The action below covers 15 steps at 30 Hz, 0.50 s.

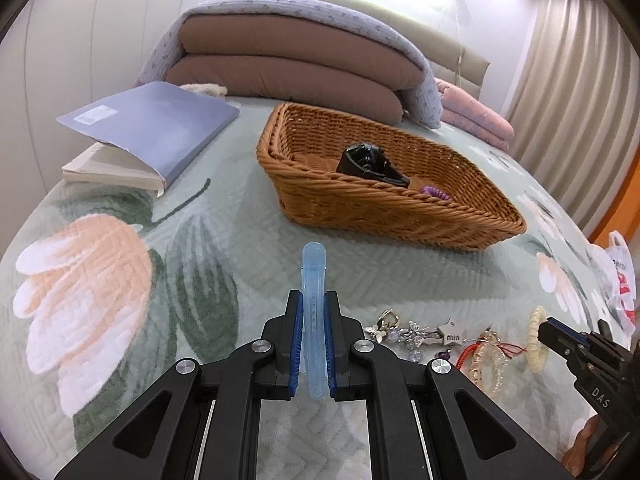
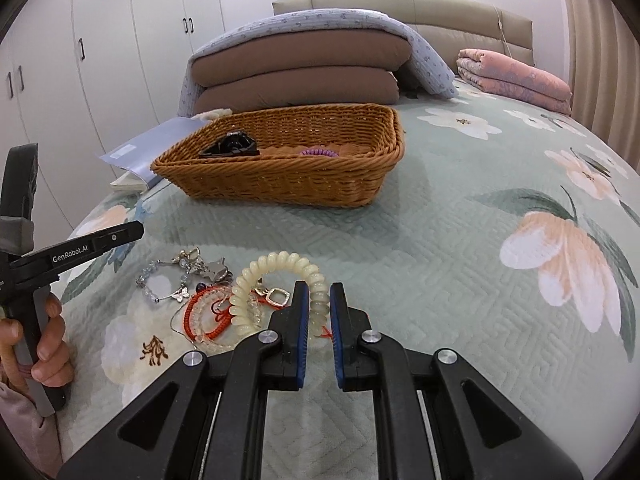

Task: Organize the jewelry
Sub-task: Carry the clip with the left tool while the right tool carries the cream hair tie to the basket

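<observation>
My left gripper (image 1: 313,300) is shut on a light blue hair clip (image 1: 314,264), which sticks up past the pads above the floral bedspread. My right gripper (image 2: 320,292) is shut on a cream spiral hair tie (image 2: 276,264), gripped at the right side of its loop. The tie lies in a jewelry pile with a crystal bracelet (image 2: 160,284) and a red cord bracelet (image 2: 208,312). The left wrist view shows this pile (image 1: 416,336) and the right gripper (image 1: 556,332) low on the right. Behind stands a wicker basket (image 1: 400,200) (image 2: 280,168) holding a black hair clip (image 1: 368,160) (image 2: 232,146) and a purple hair tie (image 1: 434,191) (image 2: 320,153).
A blue folder over a book (image 1: 152,132) lies left of the basket. Folded brown and lilac quilts (image 1: 288,56) and a pink blanket (image 2: 516,76) sit at the headboard. A plastic bag (image 1: 620,280) hangs at the bed's right edge. A hand (image 2: 48,340) holds the left gripper's handle.
</observation>
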{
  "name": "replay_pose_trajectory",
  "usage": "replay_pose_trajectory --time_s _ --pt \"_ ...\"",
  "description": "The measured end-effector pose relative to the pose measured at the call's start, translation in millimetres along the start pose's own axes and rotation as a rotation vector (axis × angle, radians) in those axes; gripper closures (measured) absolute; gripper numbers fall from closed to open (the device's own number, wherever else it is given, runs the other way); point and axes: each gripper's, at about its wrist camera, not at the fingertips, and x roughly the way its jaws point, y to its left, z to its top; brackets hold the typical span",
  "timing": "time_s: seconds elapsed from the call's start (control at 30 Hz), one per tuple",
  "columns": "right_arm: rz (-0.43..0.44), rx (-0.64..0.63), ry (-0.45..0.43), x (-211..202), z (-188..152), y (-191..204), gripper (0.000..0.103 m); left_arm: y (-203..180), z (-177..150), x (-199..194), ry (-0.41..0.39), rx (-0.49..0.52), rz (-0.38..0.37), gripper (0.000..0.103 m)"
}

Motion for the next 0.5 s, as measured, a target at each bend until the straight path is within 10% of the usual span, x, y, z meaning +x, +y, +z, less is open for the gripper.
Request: replay_pose_trajectory --time_s 0.5 --pt "0.033 0.044 -0.130 -32.6 58.1 -5.5 0.091 -4.1 23.6 -32.0 -0.086 -0.034 -0.078 0.093"
